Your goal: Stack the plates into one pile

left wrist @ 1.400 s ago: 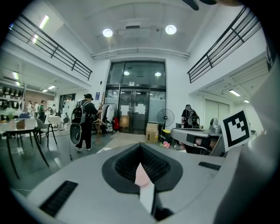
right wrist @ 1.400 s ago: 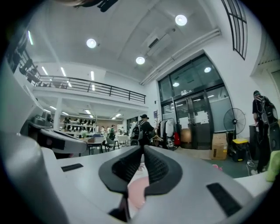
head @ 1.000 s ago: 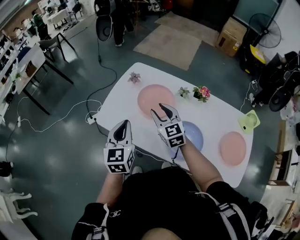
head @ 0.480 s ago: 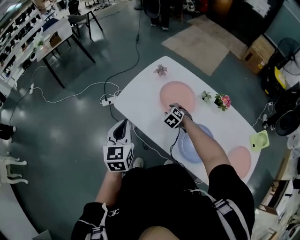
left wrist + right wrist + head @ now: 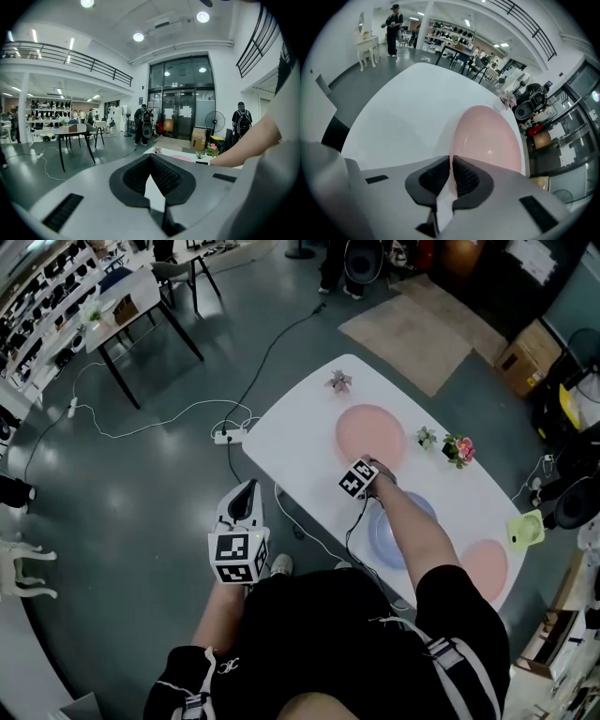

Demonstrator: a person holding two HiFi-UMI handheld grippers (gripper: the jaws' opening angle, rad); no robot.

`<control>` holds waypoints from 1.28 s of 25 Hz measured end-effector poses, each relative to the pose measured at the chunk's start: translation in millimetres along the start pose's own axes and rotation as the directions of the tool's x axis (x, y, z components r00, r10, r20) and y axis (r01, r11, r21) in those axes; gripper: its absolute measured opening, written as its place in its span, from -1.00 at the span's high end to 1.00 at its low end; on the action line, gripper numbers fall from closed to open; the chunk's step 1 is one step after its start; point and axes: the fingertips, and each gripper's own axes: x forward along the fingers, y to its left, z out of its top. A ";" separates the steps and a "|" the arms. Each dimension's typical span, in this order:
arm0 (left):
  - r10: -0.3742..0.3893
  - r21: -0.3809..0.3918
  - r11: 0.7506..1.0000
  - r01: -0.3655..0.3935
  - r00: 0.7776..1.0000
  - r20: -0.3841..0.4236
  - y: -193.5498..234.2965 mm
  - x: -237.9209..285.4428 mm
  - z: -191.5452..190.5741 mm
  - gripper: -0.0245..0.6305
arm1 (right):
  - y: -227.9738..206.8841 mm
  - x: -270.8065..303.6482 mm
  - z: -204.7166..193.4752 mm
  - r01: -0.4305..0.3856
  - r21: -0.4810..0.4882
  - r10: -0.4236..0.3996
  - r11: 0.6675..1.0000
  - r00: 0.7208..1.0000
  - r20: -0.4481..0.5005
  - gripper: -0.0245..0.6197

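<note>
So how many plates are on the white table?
3. A big pink plate at the far end, a blue plate in the middle, partly under the person's arm, and a smaller pink plate at the right end. None seem hidden.

The near rim of the large pink plate [image 5: 487, 136] disappears between the fingers [image 5: 464, 176] of the right gripper [image 5: 451, 161]. In the head view those fingers are hidden behind the marker cube [image 5: 357, 478]. There the person's right forearm [image 5: 411, 532] also covers much of the blue plate [image 5: 377, 538].
</note>
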 end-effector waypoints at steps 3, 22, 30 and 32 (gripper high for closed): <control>-0.023 0.006 1.000 0.023 1.000 0.003 1.4 2.0 3.8 0.89 | -1.0 -17.7 12.5 0.046 -0.036 -0.044 0.998 0.997 0.057 0.82; -0.434 0.128 0.892 0.434 0.900 -0.027 -68.2 60.7 12.4 0.89 | 4.1 -156.0 -13.3 0.375 0.245 -0.395 0.894 0.918 0.038 0.78; -0.591 0.151 0.789 0.596 0.803 -0.078 -107.5 60.0 -4.8 0.89 | 62.0 -157.8 -80.2 0.413 0.321 -0.380 0.852 0.911 -0.162 0.77; -0.619 0.156 0.765 0.624 0.781 -0.086 -116.9 57.8 -8.4 0.89 | 76.8 -155.6 -95.0 0.416 0.337 -0.367 0.845 0.908 -0.201 0.77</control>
